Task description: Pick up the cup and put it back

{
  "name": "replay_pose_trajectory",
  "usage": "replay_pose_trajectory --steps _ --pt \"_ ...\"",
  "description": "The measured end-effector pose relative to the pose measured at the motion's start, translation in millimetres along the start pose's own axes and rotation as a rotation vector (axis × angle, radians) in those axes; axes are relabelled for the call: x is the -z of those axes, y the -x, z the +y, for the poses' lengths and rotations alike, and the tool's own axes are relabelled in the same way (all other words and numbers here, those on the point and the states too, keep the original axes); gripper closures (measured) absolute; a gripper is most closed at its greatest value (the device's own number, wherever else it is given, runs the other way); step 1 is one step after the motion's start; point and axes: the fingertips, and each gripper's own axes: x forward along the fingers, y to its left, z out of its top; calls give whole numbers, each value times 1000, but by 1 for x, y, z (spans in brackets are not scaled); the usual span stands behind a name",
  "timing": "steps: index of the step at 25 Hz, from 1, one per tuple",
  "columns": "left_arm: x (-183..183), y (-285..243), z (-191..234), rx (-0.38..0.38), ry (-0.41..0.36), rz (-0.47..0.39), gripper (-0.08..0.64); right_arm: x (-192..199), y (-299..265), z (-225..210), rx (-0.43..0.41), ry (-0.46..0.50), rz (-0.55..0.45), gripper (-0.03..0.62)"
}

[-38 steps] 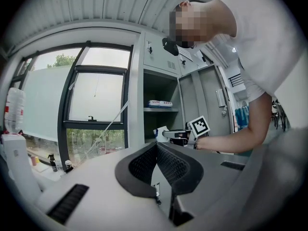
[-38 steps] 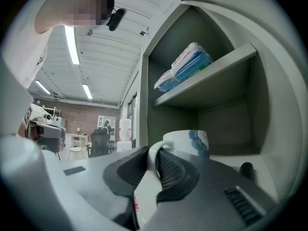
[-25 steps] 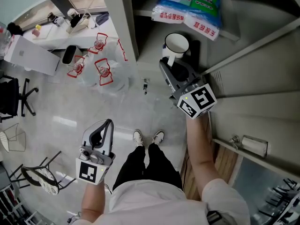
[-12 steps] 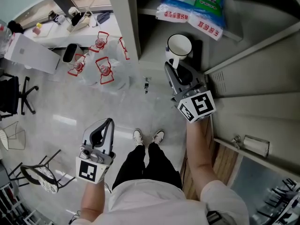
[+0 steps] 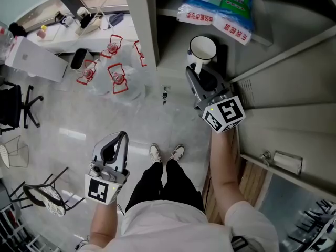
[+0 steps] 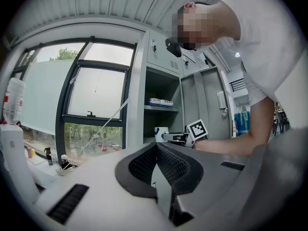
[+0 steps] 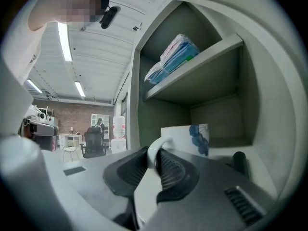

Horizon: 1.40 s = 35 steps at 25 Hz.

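A white cup (image 5: 202, 50) with a blue print (image 7: 188, 138) stands on the lower shelf of an open grey locker (image 5: 173, 62). Its handle (image 7: 154, 151) points back at me. My right gripper (image 5: 196, 75) is held level at the shelf, and the handle runs between its two pads (image 7: 156, 161). Its jaws have just been opening; a thin gap shows beside the handle, so they stand open around it. My left gripper (image 5: 117, 140) hangs low at the left over the floor, shut and empty (image 6: 154, 152). The left gripper view shows the cup (image 6: 160, 133) far off.
A blue and green plastic pack (image 5: 219, 5) lies on the upper shelf above the cup. A dark knob (image 7: 239, 163) sits on the shelf to the cup's right. The locker door (image 5: 286, 88) stands open at the right. Clear bags with red handles (image 5: 113, 72) lie on the floor.
The right gripper and cup sit slightly further right and deeper in the locker than a second ago. The left gripper has stayed where it was.
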Motion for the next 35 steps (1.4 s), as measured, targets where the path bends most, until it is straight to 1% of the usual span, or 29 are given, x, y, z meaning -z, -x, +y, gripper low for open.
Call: replay_pose_trajectory --steps 3,6,7,10,11,13,21,27,29,32,35 --pt "-1 0 0 2 6 -3 540 0 0 0 4 -3 1 535" --pt "-1 -1 0 1 12 -4 540 -1 -1 0 17 -3 -26 532" --pt "-1 -1 -1 3 12 -4 540 -1 0 1 18 -2 -39 524" --pt "0 0 -4 11 13 1 540 0 1 5 32 9 -46 463" --pt "1 1 -4 11 14 4 540 1 1 5 42 13 -43 460" --pt "1 3 -4 9 14 8 540 2 3 3 60 14 -37 460" --pt "0 0 -4 15 12 -1 540 3 14 -1 107 -49 -63 460" --pt "-6 0 -1 20 11 -20 540 11 43 5 164 -85 -28 460" --pt "-9 -3 0 25 10 -35 540 16 53 6 195 -90 -4 474" --pt "-14 -5 -1 36 12 -56 540 22 68 6 249 -94 35 537" --pt "-20 -6 -4 51 11 -72 540 21 78 8 276 -106 47 560"
